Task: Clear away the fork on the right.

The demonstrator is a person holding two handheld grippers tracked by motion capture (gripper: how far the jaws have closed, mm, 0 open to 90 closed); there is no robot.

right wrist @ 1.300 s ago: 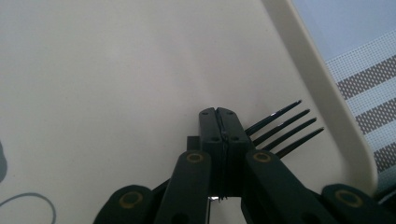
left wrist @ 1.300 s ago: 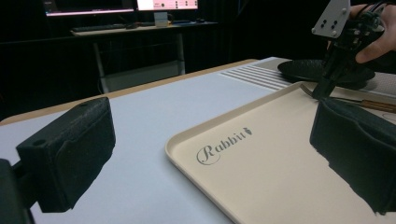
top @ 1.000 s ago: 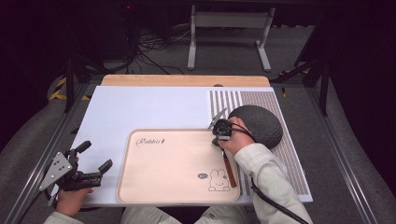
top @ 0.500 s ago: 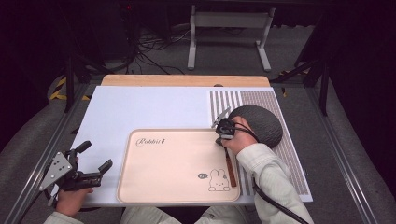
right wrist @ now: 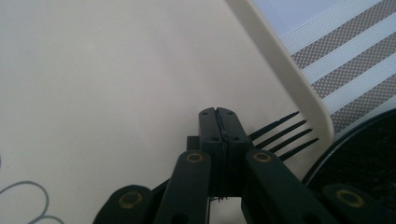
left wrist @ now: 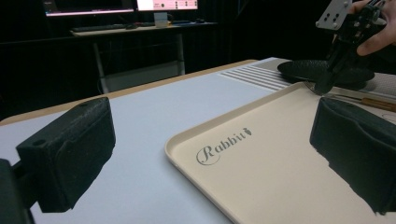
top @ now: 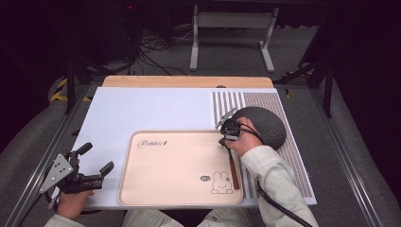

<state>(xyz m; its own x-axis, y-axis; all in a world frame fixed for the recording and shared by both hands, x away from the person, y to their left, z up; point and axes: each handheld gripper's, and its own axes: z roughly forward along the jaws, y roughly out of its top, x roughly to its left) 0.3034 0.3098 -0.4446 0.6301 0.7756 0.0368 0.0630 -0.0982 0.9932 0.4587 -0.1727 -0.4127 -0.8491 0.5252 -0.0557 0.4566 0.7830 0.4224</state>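
Your right tool (top: pixel 226 137) is closed on the fork (right wrist: pixel 280 136) at the tray's (top: pixel 179 201) far right corner, beside the plate (top: pixel 265 125). Lower it flat and release only when it rests. Left tool (top: pixel 94 163), wide, waits at the worktop's (top: pixel 142 106) near left corner.

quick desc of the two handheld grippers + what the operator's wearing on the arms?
Both grippers are black. The left gripper has blocky, textured jaw pads and a grey three-cornered plate with holes. The right gripper has brass-coloured pivot pins; a black cable trails along the pale sleeve.
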